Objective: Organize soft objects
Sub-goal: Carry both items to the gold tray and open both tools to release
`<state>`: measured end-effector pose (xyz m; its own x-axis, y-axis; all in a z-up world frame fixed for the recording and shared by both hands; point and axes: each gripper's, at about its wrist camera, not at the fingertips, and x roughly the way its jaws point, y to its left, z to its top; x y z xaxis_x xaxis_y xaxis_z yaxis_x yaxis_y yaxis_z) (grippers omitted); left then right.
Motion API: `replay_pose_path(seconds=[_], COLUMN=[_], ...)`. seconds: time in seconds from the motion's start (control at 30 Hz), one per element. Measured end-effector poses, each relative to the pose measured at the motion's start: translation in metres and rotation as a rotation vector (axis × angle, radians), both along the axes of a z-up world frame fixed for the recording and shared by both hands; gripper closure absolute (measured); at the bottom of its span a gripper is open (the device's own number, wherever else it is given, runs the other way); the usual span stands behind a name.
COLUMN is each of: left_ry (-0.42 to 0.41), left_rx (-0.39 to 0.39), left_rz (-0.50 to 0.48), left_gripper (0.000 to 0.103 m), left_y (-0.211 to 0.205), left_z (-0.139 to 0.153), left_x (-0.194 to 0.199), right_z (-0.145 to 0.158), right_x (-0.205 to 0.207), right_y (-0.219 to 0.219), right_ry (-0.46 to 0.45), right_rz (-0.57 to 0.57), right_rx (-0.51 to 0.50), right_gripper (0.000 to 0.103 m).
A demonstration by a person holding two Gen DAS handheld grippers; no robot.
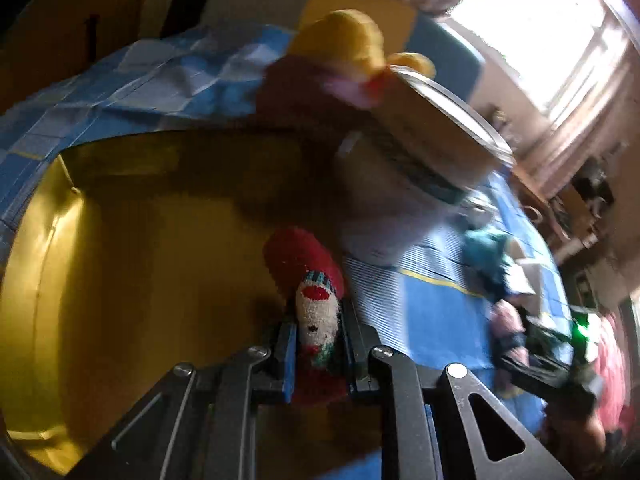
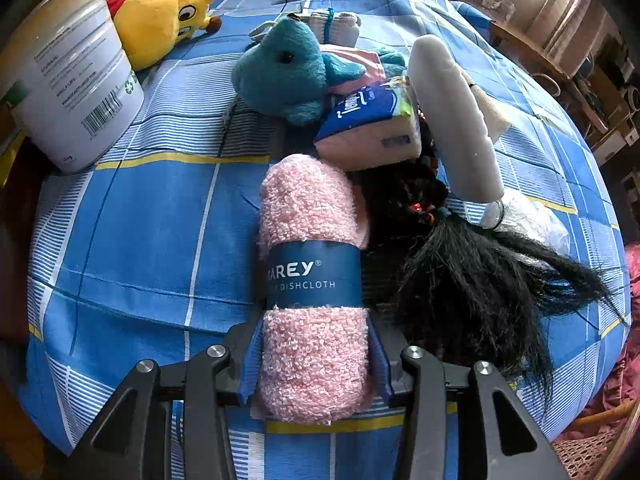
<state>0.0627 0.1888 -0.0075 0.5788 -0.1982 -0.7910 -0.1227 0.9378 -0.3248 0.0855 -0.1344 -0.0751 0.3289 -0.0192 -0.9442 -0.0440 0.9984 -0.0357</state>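
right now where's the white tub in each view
Left wrist view: the white tub is upper right of centre, blurred, with the yellow plush toy behind it.
Right wrist view: the tub is at the upper left edge, on the blue checked bedsheet.
Shared landmark: the yellow plush toy beside the tub.

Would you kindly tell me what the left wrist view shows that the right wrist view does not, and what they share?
Only the left wrist view shows the red and white sock pinched in the left tongs over a yellow bin. Only the right wrist view shows the pink dishcloth in the right tongs, the black wig and the tissue pack. Both show the yellow plush, white tub and blue checked sheet.
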Motion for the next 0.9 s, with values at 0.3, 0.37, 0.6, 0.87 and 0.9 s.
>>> replay_pose_path(seconds=[0.3,0.37,0.6,0.87,0.9], left_ry=[0.1,0.095,0.099,0.021,0.005], left_rx=[0.107,0.109,0.034,0.045,0.058], left_rz=[0.094,0.098,0.12,0.156,0.157], left_gripper=[0.081,0.076,0.058,0.043,0.042], left_y=[0.045,0.052,0.061,0.062,0.061], left_z=[-0.032,-0.038,-0.037,-0.011,-0.008], left_x=[0.058,0.063,0.054,0.014,0.007], right_z=[0.01,0.018,0.052,0.108,0.113], right_x=[-0.011,-0.015,-0.022,0.019,0.029], right_y=[0.013,0.018,0.03,0.034,0.037], right_ry=[-0.036,-0.062,-0.117,-0.187,-0.198], right_rz=[0.034,0.06,0.121,0.125,0.122], right_rx=[-0.03,-0.001,0.051,0.215,0.209], right_gripper=[0.068,0.069,0.069,0.069,0.069])
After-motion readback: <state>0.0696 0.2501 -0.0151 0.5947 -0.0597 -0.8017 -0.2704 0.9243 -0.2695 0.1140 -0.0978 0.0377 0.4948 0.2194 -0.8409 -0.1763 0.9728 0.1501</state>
